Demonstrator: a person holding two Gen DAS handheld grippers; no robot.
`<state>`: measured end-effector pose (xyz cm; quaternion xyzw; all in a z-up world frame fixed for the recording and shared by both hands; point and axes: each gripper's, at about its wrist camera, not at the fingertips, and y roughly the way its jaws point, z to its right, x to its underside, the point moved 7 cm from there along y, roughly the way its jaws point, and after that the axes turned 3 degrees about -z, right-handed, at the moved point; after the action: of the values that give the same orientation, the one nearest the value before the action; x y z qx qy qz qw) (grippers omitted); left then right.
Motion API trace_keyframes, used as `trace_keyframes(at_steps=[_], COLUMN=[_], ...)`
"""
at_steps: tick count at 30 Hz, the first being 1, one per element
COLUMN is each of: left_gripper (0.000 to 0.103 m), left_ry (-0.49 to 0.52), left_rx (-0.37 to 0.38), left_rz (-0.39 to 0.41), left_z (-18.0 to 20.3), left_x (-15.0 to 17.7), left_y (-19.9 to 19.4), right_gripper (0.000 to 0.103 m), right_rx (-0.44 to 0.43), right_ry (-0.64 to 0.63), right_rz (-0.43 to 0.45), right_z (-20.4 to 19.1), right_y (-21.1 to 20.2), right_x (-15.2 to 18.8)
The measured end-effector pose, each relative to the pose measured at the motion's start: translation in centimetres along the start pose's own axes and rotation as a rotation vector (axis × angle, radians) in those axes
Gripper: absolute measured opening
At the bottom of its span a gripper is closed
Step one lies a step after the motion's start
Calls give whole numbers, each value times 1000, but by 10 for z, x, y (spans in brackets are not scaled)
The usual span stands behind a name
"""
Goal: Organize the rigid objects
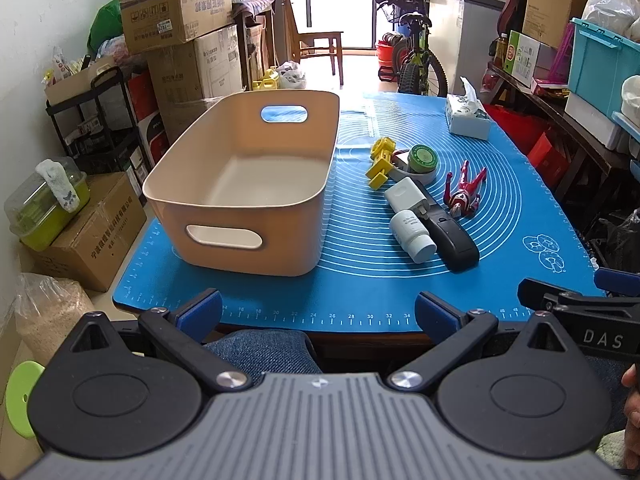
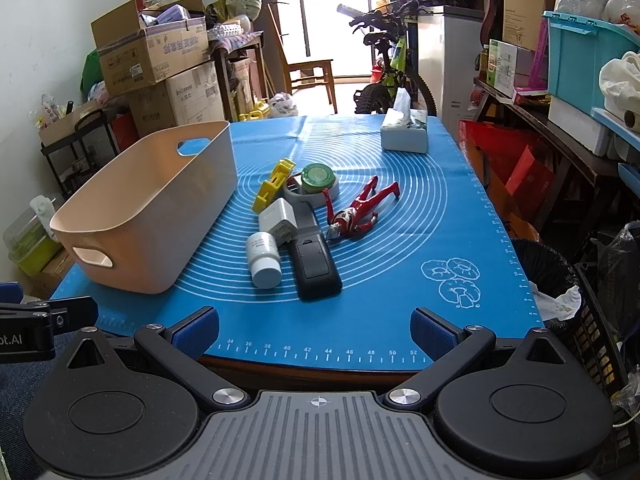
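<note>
A tan bin (image 1: pixel 248 200) (image 2: pixel 152 216) stands empty on the left of the blue mat (image 1: pixel 360 280) (image 2: pixel 400 288). Right of it lies a cluster: a white pill bottle (image 1: pixel 412 234) (image 2: pixel 263 258), a white charger (image 1: pixel 405 194) (image 2: pixel 278 218), a black handheld device (image 1: pixel 452 236) (image 2: pixel 314 264), a yellow clip toy (image 1: pixel 382 162) (image 2: pixel 274 184), a green-lidded tin (image 1: pixel 423 159) (image 2: pixel 317 177) and a red figure (image 1: pixel 464 194) (image 2: pixel 360 210). My left gripper (image 1: pixel 318 312) and right gripper (image 2: pixel 314 326) are open and empty, held at the mat's near edge.
A tissue box (image 1: pixel 467 116) (image 2: pixel 404 132) stands at the mat's far right. Cardboard boxes (image 1: pixel 180 20) and a black cart (image 1: pixel 96 120) stand left of the table. A bicycle (image 1: pixel 416 52) and a chair (image 1: pixel 316 44) are beyond it. Shelves (image 2: pixel 560 120) and a bin (image 2: pixel 536 272) are on the right.
</note>
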<state>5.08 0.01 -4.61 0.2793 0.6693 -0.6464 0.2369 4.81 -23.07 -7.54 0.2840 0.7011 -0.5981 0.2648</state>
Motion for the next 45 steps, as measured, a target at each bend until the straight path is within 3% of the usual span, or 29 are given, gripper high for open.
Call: trace_keyframes(at_steps=[12, 31, 36, 45], left_gripper=[101, 101, 100, 100], left_ry=[-57, 9, 7, -37], left_rx=[-6, -90, -79, -35], left_rz=[15, 36, -24, -173], left_z=[-24, -96, -115, -153], left_x=[-22, -124, -144, -148], left_y=[-2, 47, 83, 151], right_gripper=[101, 101, 101, 101], right_rx=[-12, 26, 63, 157], right_ry=[23, 18, 55, 67], right_rz=[11, 28, 8, -34], right_z=[1, -6, 2, 20], right_y=[3, 57, 80, 123], right_x=[-14, -79, -91, -103])
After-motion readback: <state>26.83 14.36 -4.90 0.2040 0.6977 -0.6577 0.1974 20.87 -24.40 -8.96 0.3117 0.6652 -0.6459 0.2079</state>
